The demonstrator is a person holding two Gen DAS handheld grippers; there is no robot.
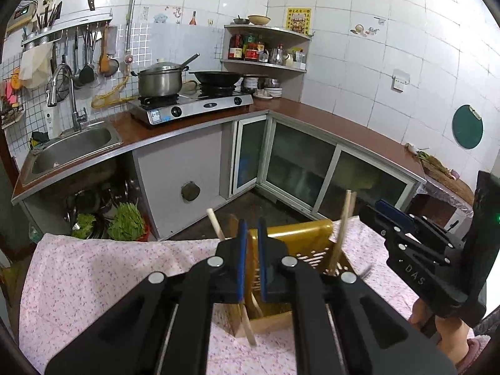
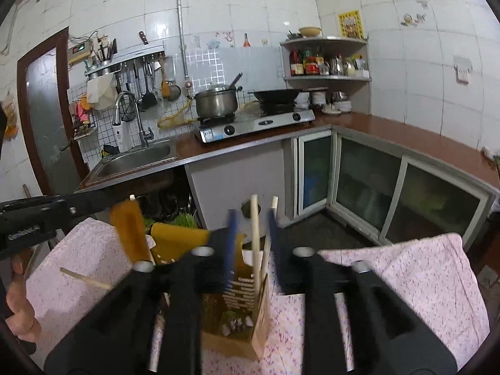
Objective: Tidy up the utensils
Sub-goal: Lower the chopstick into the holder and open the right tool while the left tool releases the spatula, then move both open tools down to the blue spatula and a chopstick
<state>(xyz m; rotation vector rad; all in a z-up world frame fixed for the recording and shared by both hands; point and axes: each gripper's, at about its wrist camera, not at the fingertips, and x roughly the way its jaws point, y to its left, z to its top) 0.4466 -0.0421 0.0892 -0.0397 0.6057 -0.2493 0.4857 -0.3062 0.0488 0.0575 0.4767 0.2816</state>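
Observation:
A wooden utensil holder (image 1: 272, 323) with a yellow slotted insert (image 1: 300, 240) stands on the table under a pink floral cloth (image 1: 93, 268). My left gripper (image 1: 252, 250) is above it, jaws narrowly apart, nothing clearly between them. A chopstick (image 1: 215, 223) sticks up by its left finger, and another lies out of the holder's front (image 1: 248, 328). Two chopsticks (image 1: 342, 228) stand in the holder at the right. In the right wrist view my right gripper (image 2: 251, 247) is open around those two upright chopsticks (image 2: 255, 243) in the holder (image 2: 250, 322). One loose chopstick (image 2: 84, 278) lies on the cloth.
Beyond the table are a counter with a sink (image 1: 72, 150), a gas stove (image 1: 190, 107) with a pot and a wok, a corner shelf (image 1: 265, 47), and glass cabinet doors (image 1: 312, 168). Green vegetables (image 1: 125, 222) sit under the sink. The other gripper shows at the right (image 1: 422, 250).

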